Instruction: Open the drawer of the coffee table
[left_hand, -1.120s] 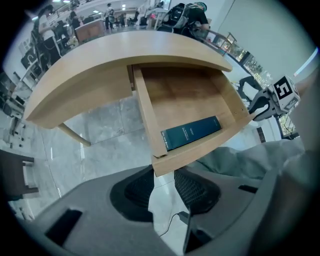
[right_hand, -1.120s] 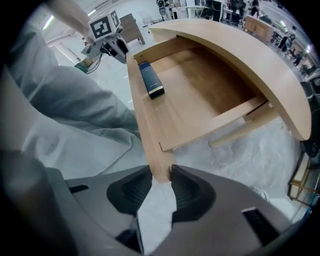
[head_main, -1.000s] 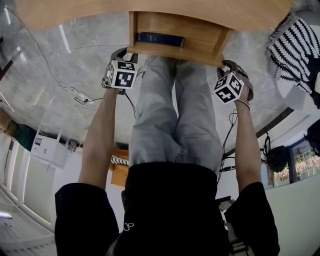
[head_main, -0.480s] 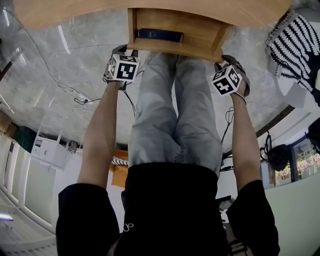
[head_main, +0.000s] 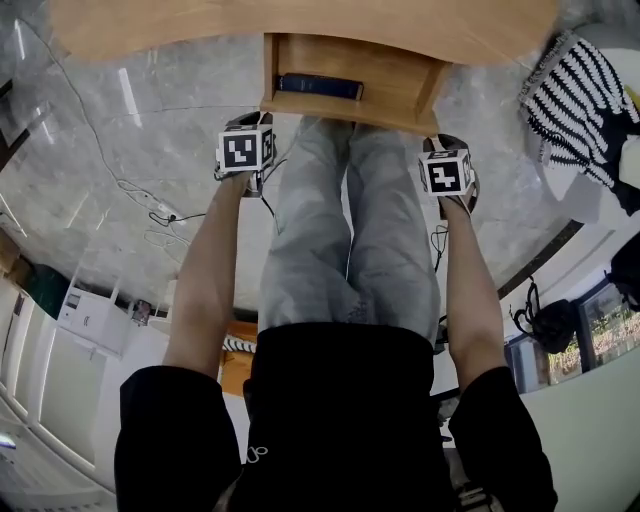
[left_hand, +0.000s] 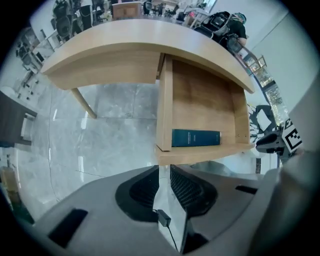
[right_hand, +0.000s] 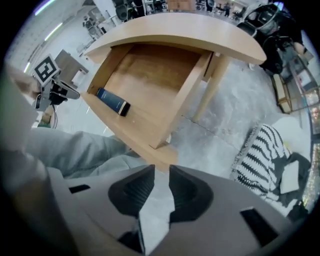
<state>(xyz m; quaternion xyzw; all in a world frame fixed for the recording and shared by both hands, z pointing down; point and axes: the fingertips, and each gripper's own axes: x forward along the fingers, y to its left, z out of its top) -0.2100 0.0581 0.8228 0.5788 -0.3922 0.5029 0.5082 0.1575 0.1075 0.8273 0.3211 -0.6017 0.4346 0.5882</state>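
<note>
**Drawer looks pretty much out: notes on how it'd handle**

The room is a big open space with desks and chairs in the background. The floor (head_main: 110, 140) is glossy grey marble, with a cable (head_main: 150, 195) trailing across it and a black-and-white striped cloth (head_main: 580, 95) off to the person's right.

The counter (head_main: 300, 25) is a curved slab of pale wood on slim legs. The drawer (head_main: 395, 65) hangs under it and is pulled out toward the person's legs, so the task looks done or close to it.

Handling-wise it's probably stiff board that won't flex. It's likely light too, since it only holds one dark blue book (head_main: 320, 85) lying against the front board. No handle shows. The front board is the obvious grab spot, one hold near each corner so it slides straight and doesn't jam. The smooth finish could be a bit slippery.

The left tongs (left_hand: 164, 172) and right tongs (right_hand: 161, 172) point down just short of the front corners, not touching. Both pairs of jaws are closing with only a narrow gap left and nothing between them.
</note>
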